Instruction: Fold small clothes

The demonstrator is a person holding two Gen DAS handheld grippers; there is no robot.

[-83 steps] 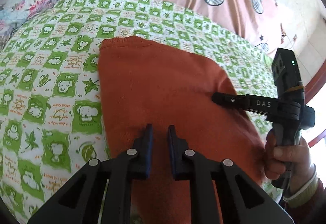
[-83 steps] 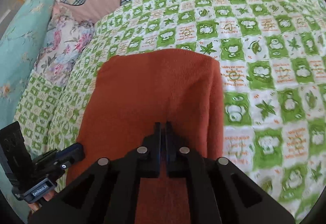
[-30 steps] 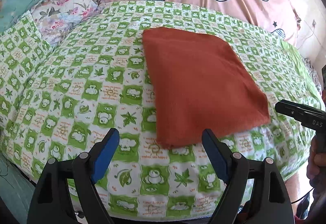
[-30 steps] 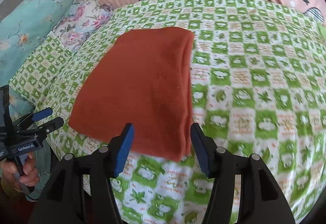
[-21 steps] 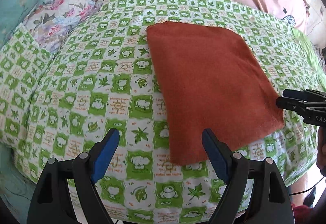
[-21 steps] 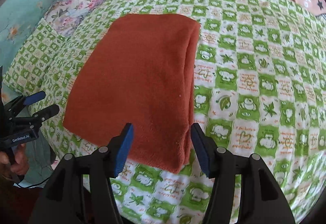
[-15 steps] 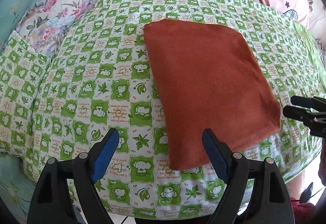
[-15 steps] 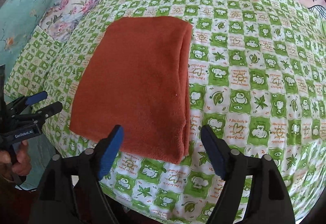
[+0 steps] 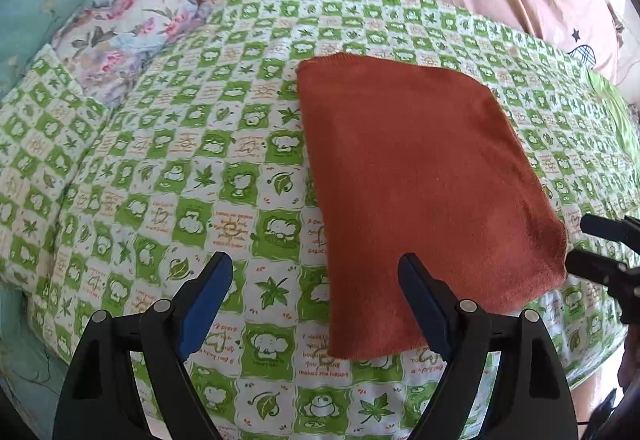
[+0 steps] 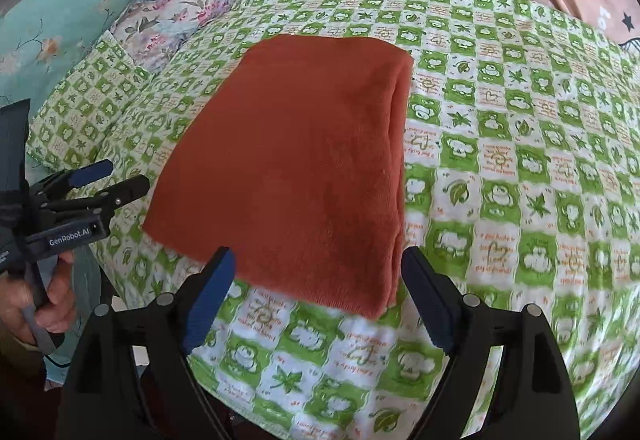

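Here the folded orange garment (image 9: 420, 183) lies flat on the green checked bedspread (image 9: 180, 179), between the left tongs (image 9: 316, 296) and right tongs (image 10: 318, 290), both spread apart, holding nothing.

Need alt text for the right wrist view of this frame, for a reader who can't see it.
A folded rust-orange garment lies flat on a green-and-white checked bedspread, with nothing gripping it. The right gripper is open in the foreground just short of its near edge, and the left gripper, hand-held, is open at far left.
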